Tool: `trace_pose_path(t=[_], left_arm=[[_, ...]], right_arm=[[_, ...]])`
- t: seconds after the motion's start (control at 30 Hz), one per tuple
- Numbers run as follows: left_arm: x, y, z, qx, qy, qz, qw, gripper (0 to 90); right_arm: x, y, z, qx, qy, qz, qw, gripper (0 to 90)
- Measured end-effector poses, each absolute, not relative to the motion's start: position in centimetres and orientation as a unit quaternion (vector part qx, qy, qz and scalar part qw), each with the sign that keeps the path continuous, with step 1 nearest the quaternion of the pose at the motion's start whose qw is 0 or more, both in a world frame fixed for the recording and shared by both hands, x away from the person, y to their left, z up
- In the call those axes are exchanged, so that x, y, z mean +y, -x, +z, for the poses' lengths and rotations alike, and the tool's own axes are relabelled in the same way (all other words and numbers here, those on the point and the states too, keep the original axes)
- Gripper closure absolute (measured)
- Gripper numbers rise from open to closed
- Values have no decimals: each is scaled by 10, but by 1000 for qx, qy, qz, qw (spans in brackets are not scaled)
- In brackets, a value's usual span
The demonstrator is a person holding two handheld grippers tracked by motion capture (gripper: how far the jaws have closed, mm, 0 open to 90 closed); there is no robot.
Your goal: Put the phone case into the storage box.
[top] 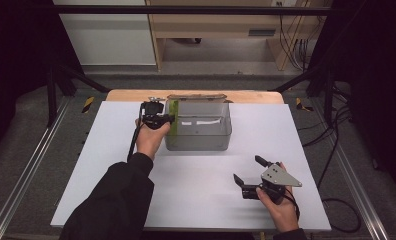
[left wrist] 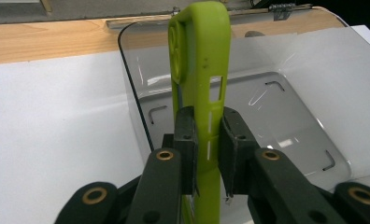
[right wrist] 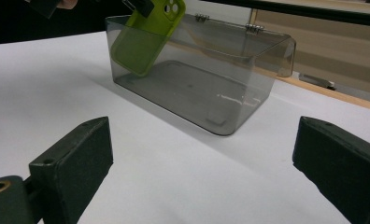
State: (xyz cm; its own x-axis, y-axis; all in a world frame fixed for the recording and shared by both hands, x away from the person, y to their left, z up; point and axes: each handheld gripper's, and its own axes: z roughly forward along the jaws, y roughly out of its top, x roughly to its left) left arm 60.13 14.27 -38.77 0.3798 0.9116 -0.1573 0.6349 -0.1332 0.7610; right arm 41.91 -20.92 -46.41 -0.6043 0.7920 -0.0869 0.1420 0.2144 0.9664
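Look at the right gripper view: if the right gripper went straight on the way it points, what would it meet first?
Probably the clear plastic box. The right gripper is open, with bare white table ahead up to the box's near wall, though depth is hard to judge.

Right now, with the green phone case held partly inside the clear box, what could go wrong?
1. The left hand-held gripper pinches the green phone case only by its thin edges, so it may slip or twist.
2. The case hangs tilted close to the clear box's left wall; it could knock the rim and shift the box.
3. The right hand-held gripper is open, away from the box, so nothing steadies it.
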Motion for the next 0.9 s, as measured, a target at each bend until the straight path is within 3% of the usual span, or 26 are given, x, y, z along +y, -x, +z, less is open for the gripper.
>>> trace_pose_path(t=[0.6, 0.9], left_arm=[[142, -600, -387, 527, -734, 207, 375, 761], [136, -600, -385, 532, -730, 176, 392, 783]], right_arm=[[-209, -420, -465, 720, -328, 534, 299, 48], [-209, -420, -465, 720, -329, 533, 299, 47]])
